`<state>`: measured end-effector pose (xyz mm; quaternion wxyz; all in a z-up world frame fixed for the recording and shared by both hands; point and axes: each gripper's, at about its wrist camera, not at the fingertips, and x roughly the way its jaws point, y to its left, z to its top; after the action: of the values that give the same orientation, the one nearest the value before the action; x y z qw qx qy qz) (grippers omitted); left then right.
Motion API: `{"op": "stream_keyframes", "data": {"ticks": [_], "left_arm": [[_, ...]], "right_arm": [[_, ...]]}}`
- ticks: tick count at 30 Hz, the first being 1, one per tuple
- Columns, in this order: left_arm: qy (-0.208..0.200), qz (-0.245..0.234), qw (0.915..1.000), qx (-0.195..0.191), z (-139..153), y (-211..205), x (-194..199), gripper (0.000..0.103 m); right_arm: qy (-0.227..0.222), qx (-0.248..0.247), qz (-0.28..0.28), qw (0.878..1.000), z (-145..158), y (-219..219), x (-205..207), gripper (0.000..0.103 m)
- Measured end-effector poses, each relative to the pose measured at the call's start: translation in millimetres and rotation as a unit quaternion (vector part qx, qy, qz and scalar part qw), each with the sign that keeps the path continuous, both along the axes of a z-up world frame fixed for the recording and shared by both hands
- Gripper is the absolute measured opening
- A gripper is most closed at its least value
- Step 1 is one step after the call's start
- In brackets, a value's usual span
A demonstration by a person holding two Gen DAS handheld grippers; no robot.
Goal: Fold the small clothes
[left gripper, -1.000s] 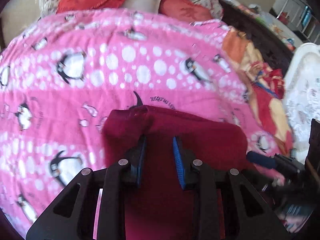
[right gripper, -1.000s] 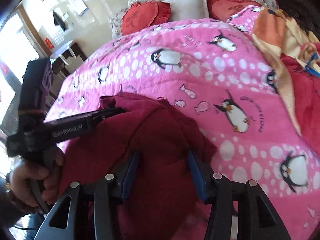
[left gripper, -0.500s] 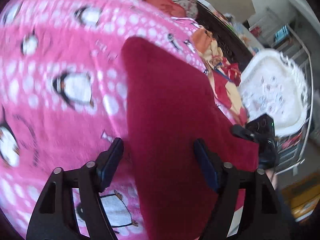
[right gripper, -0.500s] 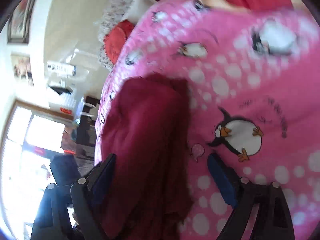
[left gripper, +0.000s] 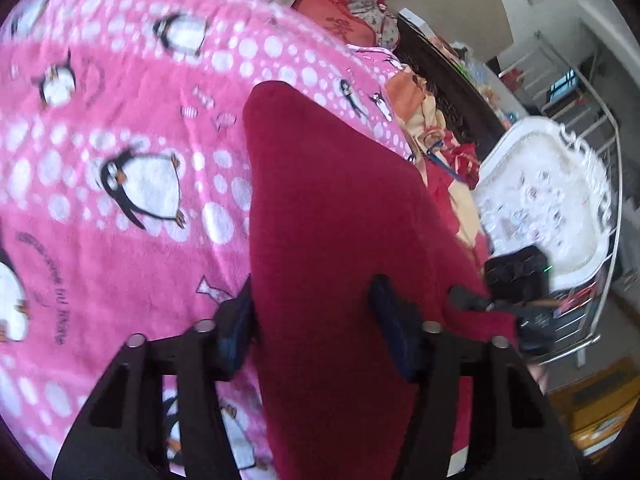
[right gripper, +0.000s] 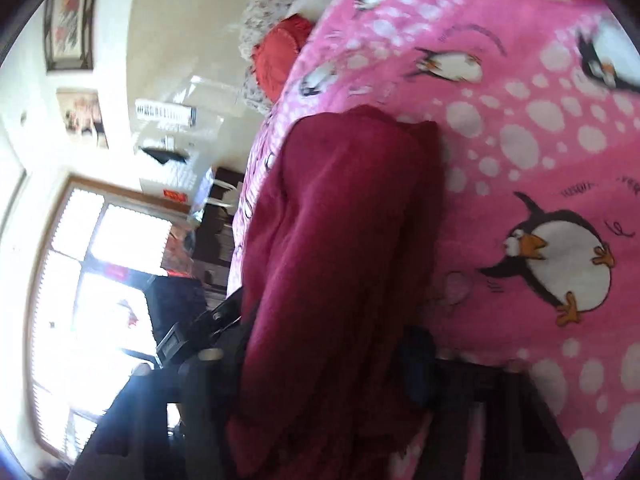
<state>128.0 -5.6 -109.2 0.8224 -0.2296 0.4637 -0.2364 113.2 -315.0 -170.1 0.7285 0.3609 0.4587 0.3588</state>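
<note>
A dark red garment [left gripper: 328, 216] lies folded in a long strip on the pink penguin blanket [left gripper: 120, 240]. My left gripper [left gripper: 314, 320] straddles its near end. The jaws are closing, with the cloth filling the gap between the blue pads [left gripper: 236, 320], and no firm pinch shows. In the right wrist view the same garment [right gripper: 344, 240] runs up the middle, bunched and blurred. My right gripper [right gripper: 320, 356] is around its near end, jaws closing with the cloth between them. The cloth partly hides that gripper's left finger. Each gripper's black body shows at the edge of the other's view.
Red heart cushions [right gripper: 280, 56] and a white pillow lie at the head of the bed. A heap of orange and red bedding [left gripper: 432, 148] sits along the bed's right side, beside a white ornate chair [left gripper: 548, 196]. A bright window [right gripper: 92, 280] is to the left.
Both grippers held the bunched garment narrowly, then spread wide; now the jaws are narrower again. Both views have rolled, and the garment lies as a longer strip.
</note>
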Motion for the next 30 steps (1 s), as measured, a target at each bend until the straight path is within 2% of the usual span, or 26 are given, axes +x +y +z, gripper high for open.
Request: {"op": "stream_keyframes", "data": {"ticks": [3, 4, 6, 9, 13, 16, 18, 19, 21, 22, 24, 26, 28, 30], "left_arm": [[-0.02, 0.015, 0.9997, 0.005, 18, 12, -8, 0.044], [-0.039, 0.026, 0.9989, 0.008, 31, 24, -12, 0.044], [-0.059, 0.039, 0.9973, 0.017, 48, 42, -15, 0.044], [-0.076, 0.056, 0.9945, 0.045, 67, 78, -12, 0.044], [-0.069, 0.095, 0.9897, 0.083, 65, 123, 2, 0.046], [-0.046, 0.115, 0.9859, 0.113, 38, 148, 24, 0.047], [-0.019, 0.119, 0.986, 0.115, 25, 162, 32, 0.047], [-0.021, 0.122, 0.9867, 0.105, 27, 169, 28, 0.047], [-0.049, 0.129, 0.986, 0.093, 40, 176, 15, 0.047], [-0.064, 0.132, 0.9857, 0.083, 48, 179, 8, 0.047], [-0.079, 0.122, 0.9876, 0.06, 57, 179, -1, 0.047], [-0.083, 0.098, 0.9907, 0.046, 60, 165, 1, 0.047], [-0.078, 0.084, 0.9918, 0.056, 56, 150, 8, 0.047], [-0.066, 0.089, 0.992, 0.061, 48, 139, 20, 0.047]], "right_arm": [[-0.045, -0.026, 0.006, 0.999, 37, 15, 4, 0.038], [-0.055, -0.032, 0.009, 0.998, 48, 23, 7, 0.037], [-0.076, -0.045, 0.025, 0.996, 69, 51, 15, 0.037], [-0.092, -0.053, 0.047, 0.993, 85, 96, 31, 0.037], [-0.091, -0.061, 0.058, 0.992, 70, 152, 51, 0.037], [-0.065, -0.093, 0.048, 0.992, 40, 184, 70, 0.039], [-0.018, -0.121, 0.039, 0.992, 24, 190, 79, 0.039], [-0.006, -0.109, 0.026, 0.994, 24, 185, 79, 0.039], [-0.013, -0.103, 0.015, 0.995, 36, 176, 76, 0.039], [-0.032, -0.125, 0.013, 0.991, 47, 175, 73, 0.039], [-0.094, -0.178, 0.008, 0.98, 76, 176, 60, 0.039], [-0.178, -0.239, 0.037, 0.954, 109, 195, 42, 0.039], [-0.257, -0.301, 0.101, 0.913, 129, 228, 22, 0.039], [-0.335, -0.361, 0.164, 0.855, 134, 259, -6, 0.039]]}}
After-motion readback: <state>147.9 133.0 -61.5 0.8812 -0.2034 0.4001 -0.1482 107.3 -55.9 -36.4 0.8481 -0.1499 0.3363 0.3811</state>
